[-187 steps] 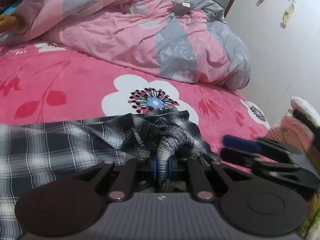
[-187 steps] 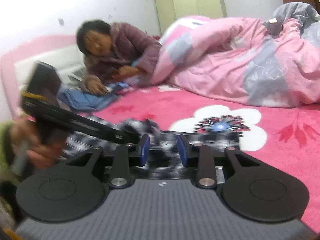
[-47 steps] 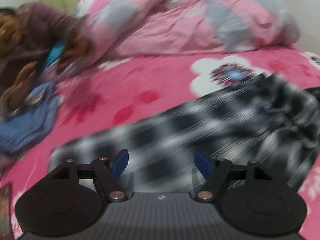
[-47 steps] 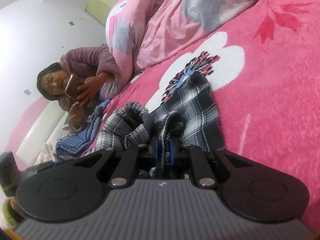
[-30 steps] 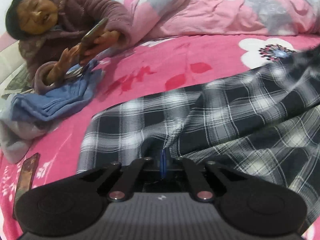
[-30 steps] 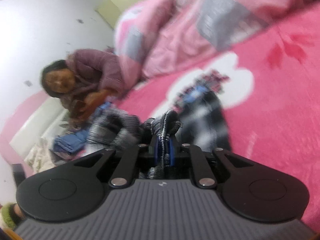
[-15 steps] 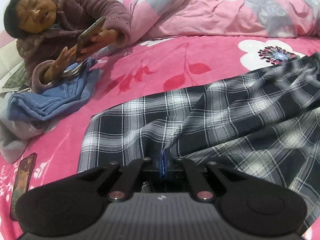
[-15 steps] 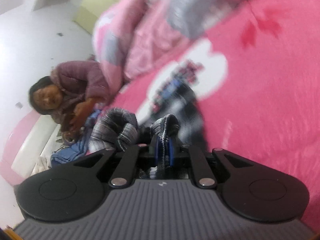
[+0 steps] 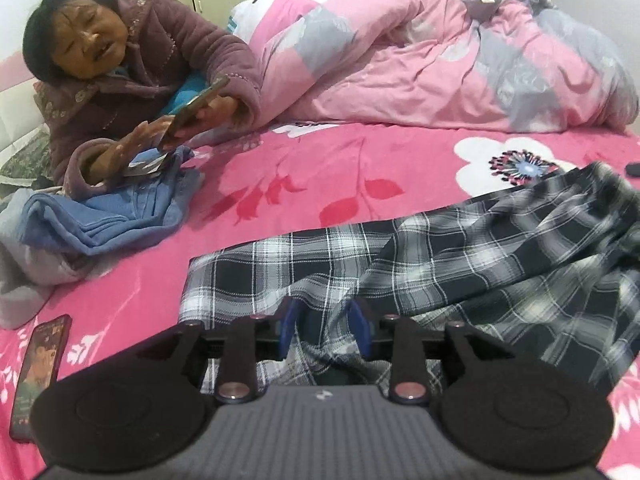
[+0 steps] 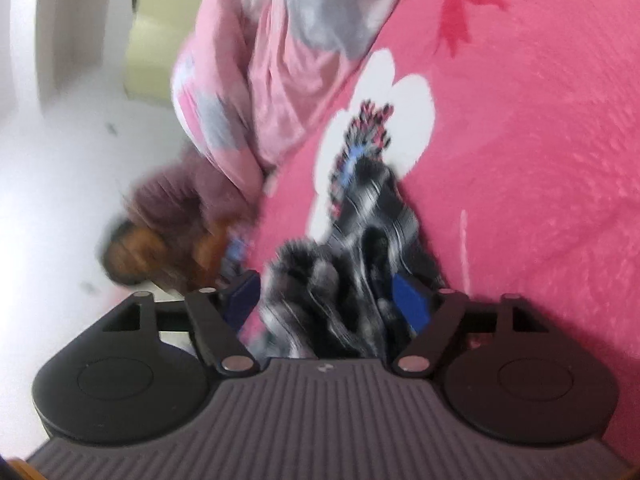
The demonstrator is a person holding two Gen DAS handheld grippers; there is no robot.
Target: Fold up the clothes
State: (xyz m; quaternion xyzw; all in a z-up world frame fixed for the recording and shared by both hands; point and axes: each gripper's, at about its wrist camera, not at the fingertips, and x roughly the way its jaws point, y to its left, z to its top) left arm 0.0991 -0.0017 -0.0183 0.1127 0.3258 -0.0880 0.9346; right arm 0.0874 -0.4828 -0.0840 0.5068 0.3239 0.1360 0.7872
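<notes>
Black-and-white plaid trousers (image 9: pixel 460 264) lie spread across the pink floral bedspread (image 9: pixel 320 168), one leg running left to a hem, the rest rumpled to the right. My left gripper (image 9: pixel 324 330) is open just above the fabric near the left leg, its blue pads apart with cloth lying loosely between them. In the blurred right wrist view, my right gripper (image 10: pixel 332 304) is open wide, and a bunched end of the plaid trousers (image 10: pixel 360 248) lies between its fingers, no longer pinched.
A person in a purple quilted jacket (image 9: pixel 132 80) lies at the head of the bed holding a phone. Folded blue clothes (image 9: pixel 104 216) lie beside that person. Another phone (image 9: pixel 38 368) rests at the near left. A pink and grey duvet (image 9: pixel 440 60) is heaped at the back.
Both grippers were shut on the plaid trousers half a second ago; both have now opened and let the fabric go. The right view has swung and tilted.
</notes>
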